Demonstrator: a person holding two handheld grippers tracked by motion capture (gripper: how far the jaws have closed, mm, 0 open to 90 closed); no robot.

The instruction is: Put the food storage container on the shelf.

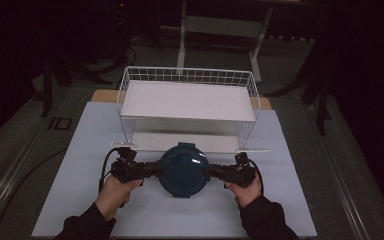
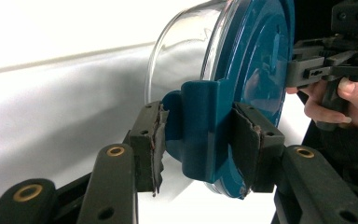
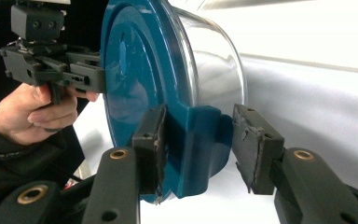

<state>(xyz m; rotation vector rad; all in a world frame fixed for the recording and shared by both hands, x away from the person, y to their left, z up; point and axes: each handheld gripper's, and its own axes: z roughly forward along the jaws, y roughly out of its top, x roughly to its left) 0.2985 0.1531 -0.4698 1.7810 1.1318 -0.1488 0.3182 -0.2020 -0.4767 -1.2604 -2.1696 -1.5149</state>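
right tool (image 3: pixel 198 140) gapped beside clasp (image 3: pixel 200 140)

In the right gripper view our right gripper (image 3: pixel 196 149) sits astride a teal clip (image 3: pixel 196 147) on the lid (image 3: pixel 135 70) of a clear tub (image 3: pixel 214 65). Left pad (image 3: pixel 150 149) is touching the clip and lid edge; right pad (image 3: pixel 256 147) stands just beside the clip w/ a thin gap, so jaws aren't quite closed on it. Both pads look worn and torn at the edges. Across the lid, our left gripper (image 3: pixel 103 77) reaches the opposite rim; its jaw state is hidden. Left hand (image 3: pixel 37 112) grips its handle, dark sleeve below. White table (image 3: pixel 317 88) behind the tub.
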